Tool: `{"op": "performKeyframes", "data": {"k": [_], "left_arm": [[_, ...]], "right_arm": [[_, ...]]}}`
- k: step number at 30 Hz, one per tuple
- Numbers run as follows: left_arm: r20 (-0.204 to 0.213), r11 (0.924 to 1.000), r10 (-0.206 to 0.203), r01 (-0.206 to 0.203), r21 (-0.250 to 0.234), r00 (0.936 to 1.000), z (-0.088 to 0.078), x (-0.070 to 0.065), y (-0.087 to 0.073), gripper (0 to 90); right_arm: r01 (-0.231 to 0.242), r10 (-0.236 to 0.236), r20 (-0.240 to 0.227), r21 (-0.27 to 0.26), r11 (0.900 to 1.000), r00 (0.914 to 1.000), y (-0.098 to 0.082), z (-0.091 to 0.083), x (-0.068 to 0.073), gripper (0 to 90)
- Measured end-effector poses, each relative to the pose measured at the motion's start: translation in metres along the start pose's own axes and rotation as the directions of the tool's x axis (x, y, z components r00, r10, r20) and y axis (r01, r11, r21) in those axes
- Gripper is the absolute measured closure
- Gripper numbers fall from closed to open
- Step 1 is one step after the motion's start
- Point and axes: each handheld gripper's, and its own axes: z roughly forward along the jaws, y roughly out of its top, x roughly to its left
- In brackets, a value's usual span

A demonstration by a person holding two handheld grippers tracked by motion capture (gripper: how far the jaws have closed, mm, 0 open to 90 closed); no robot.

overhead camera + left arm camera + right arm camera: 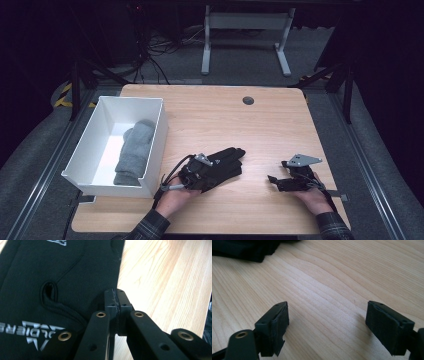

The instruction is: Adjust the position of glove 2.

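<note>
Left claw [207, 172]: clenched tight, jaws pressed together with nothing between the tips, resting at the edge of the black glove [220, 167] in the lower middle of the frame.
Right claw [280, 181]: released, jaws wide apart over bare counter [250, 135], lower right.
Black glove: flat on the counter, just right of the white bin [100, 150].
Grey cloth [134, 152]: already inside the bin.
Do it well: open the left claw, pinch the glove's edge firmly, then lift it clear over the bin wall.

Light wooden table [280, 125] on grey carpet [240, 55]; beyond it a white desk frame [245, 35] and tangled cables [160, 50] — surroundings dark.
</note>
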Motion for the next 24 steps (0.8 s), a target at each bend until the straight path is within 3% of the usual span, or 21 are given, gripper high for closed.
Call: {"op": "performKeyframes", "data": {"k": [4, 7, 10, 11, 14, 18, 24], "left_arm": [[-0.009, 0.9993, 0.03, -0.03, -0.024, 0.9995, -0.007, -0.001, 0.003, 85.8], [-0.028, 0.996, 0.076, -0.077, -0.047, 0.9967, -0.014, -0.002, 0.012, 74.6], [-0.031, 0.9944, 0.088, -0.089, -0.056, 0.9957, -0.017, -0.001, 0.016, 65.2], [-0.041, 0.9935, 0.098, -0.1, -0.054, 0.9943, -0.017, -0.001, 0.019, 65.2], [-0.06, 0.9881, 0.125, -0.13, -0.082, 0.9903, -0.018, 0.0, 0.026, 53.7], [-0.088, 0.9836, 0.163, -0.168, -0.064, 0.9828, -0.015, 0.001, 0.037, 47.1], [-0.11, 0.9827, 0.158, -0.167, -0.079, 0.9813, -0.009, 0.012, 0.052, 31.3]], "right_arm": [[0.004, -0.004, -0.002, 0.003, 1.0, 1.0, 0.0, 0.0, 0.0, 17.6], [0.005, -0.005, -0.005, 0.005, 1.0, 1.0, 0.0, 0.0, 0.0, 17.1], [0.006, -0.006, -0.004, 0.005, 1.0, 1.0, 0.0, 0.0, 0.0, 17.1], [0.006, -0.006, -0.004, 0.005, 1.0, 1.0, 0.0, 0.0, 0.0, 17.1], [0.005, -0.005, -0.005, 0.005, 1.0, 1.0, 0.0, 0.0, 0.0, 17.0], [0.005, -0.005, -0.006, 0.004, 1.0, 1.0, 0.0, 0.001, 0.0, 17.0], [0.005, -0.005, -0.007, 0.004, 1.0, 1.0, 0.0, 0.001, 0.0, 16.9]]}}
